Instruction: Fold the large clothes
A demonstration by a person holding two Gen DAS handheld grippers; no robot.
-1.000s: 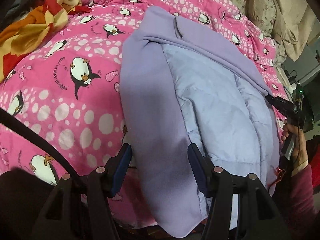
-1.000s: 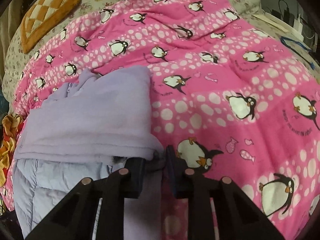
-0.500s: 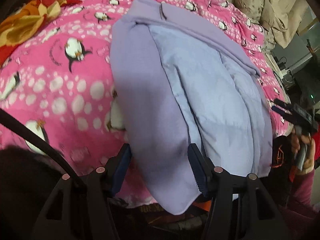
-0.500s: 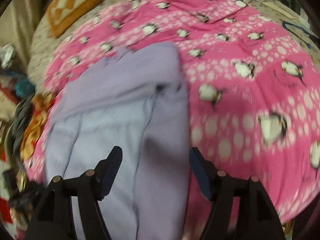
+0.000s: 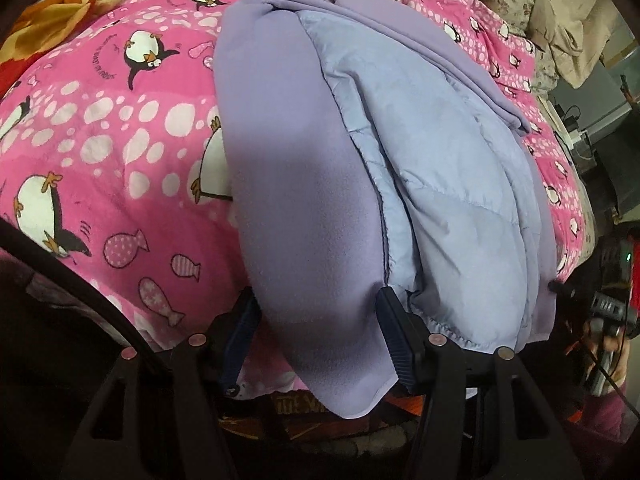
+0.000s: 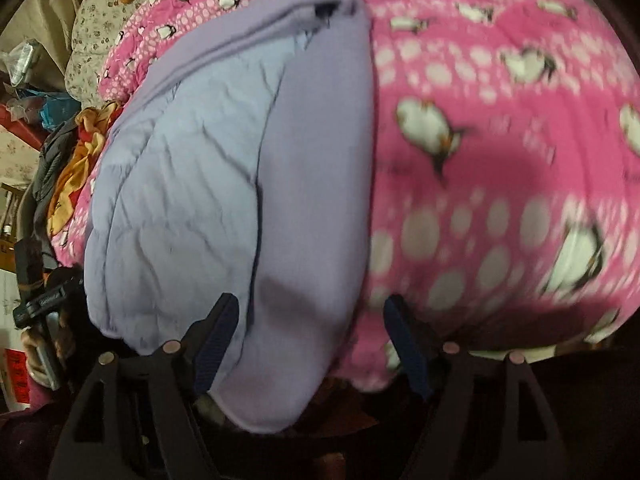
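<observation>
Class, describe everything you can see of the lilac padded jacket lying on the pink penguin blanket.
The lilac padded jacket lies folded lengthwise on the pink penguin blanket, its hem hanging over the bed's near edge. Soft purple fleece panels are turned in along both long sides and across the far end, framing a paler, quilted, wrinkled middle. The open left gripper and open right gripper each straddle a fleece edge without clamping it.

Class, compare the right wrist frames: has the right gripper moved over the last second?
Yes. The right gripper has let go of the purple jacket, opened, and backed toward the near edge of the penguin blanket.
</observation>
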